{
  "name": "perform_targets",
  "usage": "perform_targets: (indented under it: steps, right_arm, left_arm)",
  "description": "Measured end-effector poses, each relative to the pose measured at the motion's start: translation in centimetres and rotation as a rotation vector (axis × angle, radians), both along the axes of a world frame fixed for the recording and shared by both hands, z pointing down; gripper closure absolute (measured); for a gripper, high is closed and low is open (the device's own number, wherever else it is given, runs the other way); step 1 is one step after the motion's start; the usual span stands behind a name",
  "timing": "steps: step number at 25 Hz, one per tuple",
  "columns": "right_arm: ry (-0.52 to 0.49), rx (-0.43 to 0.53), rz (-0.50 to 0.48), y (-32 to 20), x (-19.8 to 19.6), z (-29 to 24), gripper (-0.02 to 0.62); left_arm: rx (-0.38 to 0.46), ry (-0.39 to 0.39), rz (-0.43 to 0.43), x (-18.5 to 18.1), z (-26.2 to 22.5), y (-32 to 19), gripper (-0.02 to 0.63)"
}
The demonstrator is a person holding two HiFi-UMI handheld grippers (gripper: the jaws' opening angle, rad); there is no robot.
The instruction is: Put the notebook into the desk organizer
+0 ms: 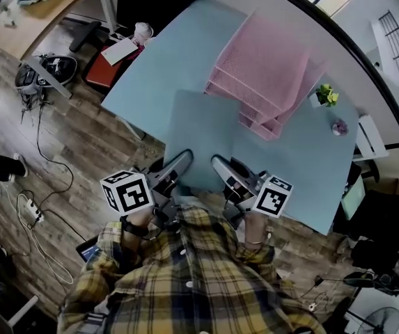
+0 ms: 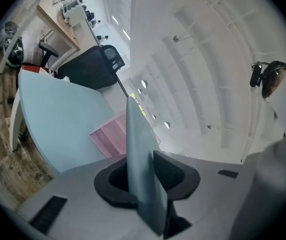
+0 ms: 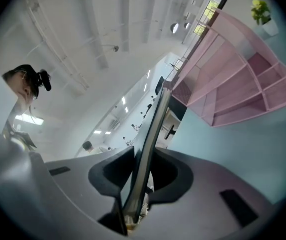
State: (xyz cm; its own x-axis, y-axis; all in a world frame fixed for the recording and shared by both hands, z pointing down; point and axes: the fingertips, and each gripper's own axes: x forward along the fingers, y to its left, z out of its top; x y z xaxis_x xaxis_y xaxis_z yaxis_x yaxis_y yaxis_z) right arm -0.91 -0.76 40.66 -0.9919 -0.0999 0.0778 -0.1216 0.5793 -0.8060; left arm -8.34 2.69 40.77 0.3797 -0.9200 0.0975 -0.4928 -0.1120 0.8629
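Observation:
A thin notebook [image 1: 202, 139] with a pale blue-grey cover is held by its near edge, out over the light blue table [image 1: 164, 54]. My left gripper [image 1: 178, 164] is shut on its near left edge, my right gripper [image 1: 220, 167] on its near right edge. In the left gripper view the notebook [image 2: 142, 154] stands edge-on between the jaws of the left gripper [image 2: 147, 176]. The right gripper [image 3: 140, 176] pinches the notebook [image 3: 151, 139] the same way. The pink mesh desk organizer [image 1: 269, 75] stands on the table beyond the notebook, apart from it; it also shows as organizer [image 2: 112, 134] and organizer [image 3: 237, 84].
A small potted plant [image 1: 324, 94] and a little purple object [image 1: 339, 126] sit on the table right of the organizer. A red-seated chair [image 1: 105, 68] stands left of the table. Cables and a power strip [image 1: 28, 211] lie on the wooden floor at left.

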Motion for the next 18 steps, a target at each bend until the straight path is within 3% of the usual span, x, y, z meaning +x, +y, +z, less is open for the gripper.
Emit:
perform_targets:
  steps: [6, 18]
  right_arm:
    - [-0.013, -0.005, 0.08, -5.7, 2.0, -0.4, 0.5]
    - [-0.018, 0.026, 0.197, -7.6, 3.2, -1.5, 0.499]
  left_arm:
    - [-0.004, -0.011, 0.079, 1.8, -0.5, -6.3, 0.505]
    - [0.015, -0.019, 0.197, 2.6, -1.5, -9.1, 0.506]
